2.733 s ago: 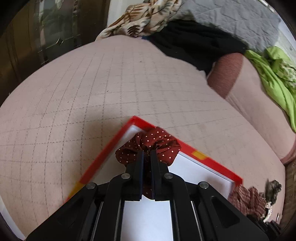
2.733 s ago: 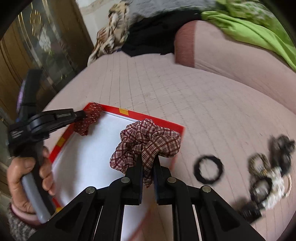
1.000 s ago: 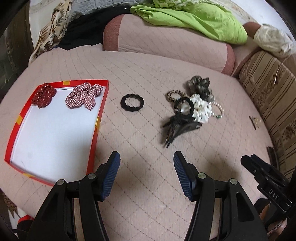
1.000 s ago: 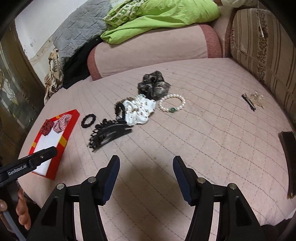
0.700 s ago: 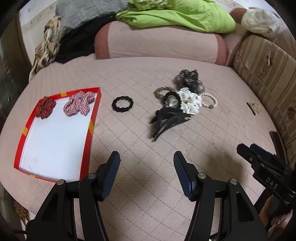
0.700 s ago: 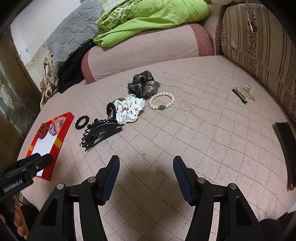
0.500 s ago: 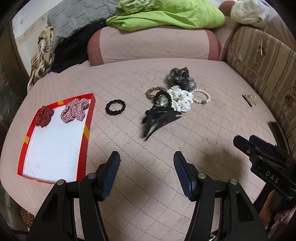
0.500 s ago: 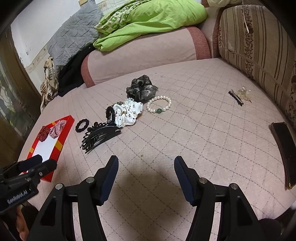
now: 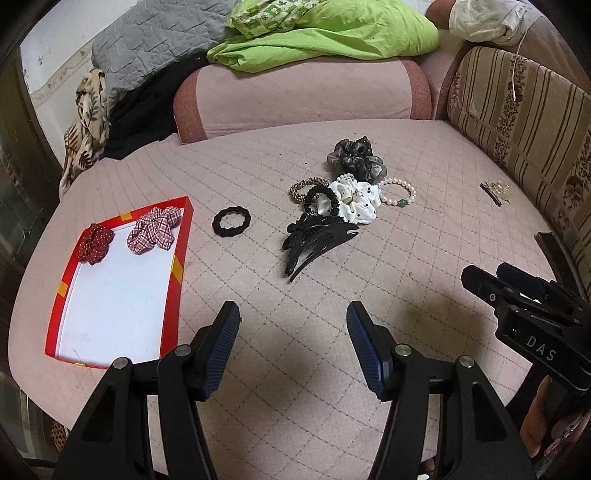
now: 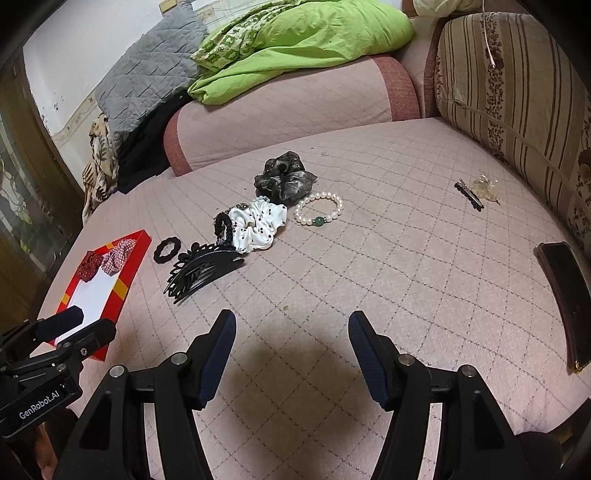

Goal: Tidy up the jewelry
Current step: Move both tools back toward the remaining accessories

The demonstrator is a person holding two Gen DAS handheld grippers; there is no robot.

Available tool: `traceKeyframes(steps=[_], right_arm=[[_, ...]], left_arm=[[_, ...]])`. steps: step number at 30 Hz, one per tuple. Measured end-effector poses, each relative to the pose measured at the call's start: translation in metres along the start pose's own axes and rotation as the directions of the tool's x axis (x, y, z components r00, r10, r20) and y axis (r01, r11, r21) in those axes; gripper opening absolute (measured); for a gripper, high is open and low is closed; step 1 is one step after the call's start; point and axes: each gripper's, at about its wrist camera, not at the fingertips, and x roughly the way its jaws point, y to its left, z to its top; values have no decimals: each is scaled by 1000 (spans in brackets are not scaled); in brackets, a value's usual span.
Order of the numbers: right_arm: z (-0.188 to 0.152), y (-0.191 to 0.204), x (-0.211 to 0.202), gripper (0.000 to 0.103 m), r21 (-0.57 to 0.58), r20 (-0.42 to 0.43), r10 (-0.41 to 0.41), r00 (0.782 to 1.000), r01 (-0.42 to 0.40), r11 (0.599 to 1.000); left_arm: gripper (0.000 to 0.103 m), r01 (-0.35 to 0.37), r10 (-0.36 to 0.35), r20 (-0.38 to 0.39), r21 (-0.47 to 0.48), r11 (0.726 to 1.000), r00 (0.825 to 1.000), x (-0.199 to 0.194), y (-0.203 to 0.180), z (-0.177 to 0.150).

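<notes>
A red-rimmed white tray (image 9: 176, 266) lies at the left on the pink quilted sofa seat; it holds a red dotted scrunchie (image 9: 94, 243) and a plaid scrunchie (image 9: 154, 232). A black ring hair tie (image 9: 232, 221) lies just right of the tray. Further right is a cluster: black claw clip (image 9: 317, 240), white dotted scrunchie (image 9: 356, 201), grey sheer scrunchie (image 9: 356, 157), pearl bracelet (image 9: 400, 192). My left gripper (image 9: 293, 325) is open and empty, well back from these. My right gripper (image 10: 288, 328) is open and empty, near the seat's front; the cluster (image 10: 255, 225) lies ahead of it.
A hair pin and clear clip (image 10: 478, 190) lie at the far right. A dark phone (image 10: 565, 291) lies by the striped cushion (image 10: 517, 85). Green blanket (image 9: 325, 33) and grey quilt (image 9: 155, 40) are piled on the sofa back.
Both grippers let go of the scrunchies in the tray, opened, and pulled back and up away from it. Over the last second they kept drifting back slightly.
</notes>
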Motion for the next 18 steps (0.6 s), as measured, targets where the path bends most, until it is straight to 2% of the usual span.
traceKeyframes(steps=[11,18], right_arm=[[-1,-1,9,69,-3,-20,-6,1000,6,1000],[0,-4,25,69,3,-56,-7,998,7,1000]], left_arm=[[60,2,-2,-27,-6,1000,1000,14,5,0],[61,1,-6,-59,-83,997,998,43,34,6]])
